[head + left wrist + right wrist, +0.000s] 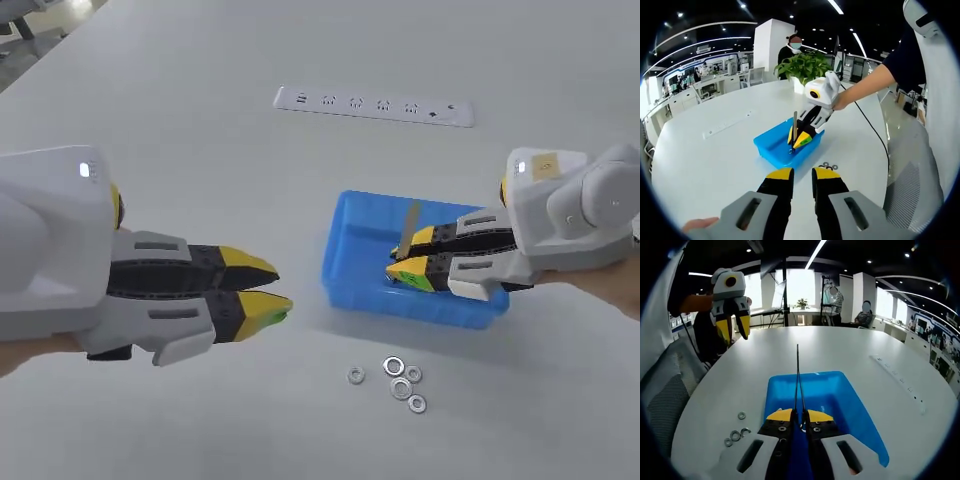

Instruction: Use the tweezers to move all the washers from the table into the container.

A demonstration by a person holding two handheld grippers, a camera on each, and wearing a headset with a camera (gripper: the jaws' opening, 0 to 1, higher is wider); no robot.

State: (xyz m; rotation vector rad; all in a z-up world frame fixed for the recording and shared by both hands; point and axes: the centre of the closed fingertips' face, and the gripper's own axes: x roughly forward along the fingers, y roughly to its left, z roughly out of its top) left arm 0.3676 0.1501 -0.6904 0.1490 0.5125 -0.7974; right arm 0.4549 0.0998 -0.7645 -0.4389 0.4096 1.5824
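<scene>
Several small metal washers (397, 379) lie in a loose cluster on the white table, just in front of the blue container (345, 235). My right gripper (405, 262) hovers over the container, shut on the metal tweezers (410, 225), whose thin arms stick up past the yellow jaws. In the right gripper view the tweezers (797, 375) point out over the container (840, 400), and the washers (735, 432) sit to the lower left. My left gripper (272, 290) stays left of the container, open with nothing between its fingers.
A white power strip (370, 105) lies on the table beyond the container. A potted plant (802, 67) stands at the far table edge, with people and office desks behind it. Bare tabletop surrounds the container and washers.
</scene>
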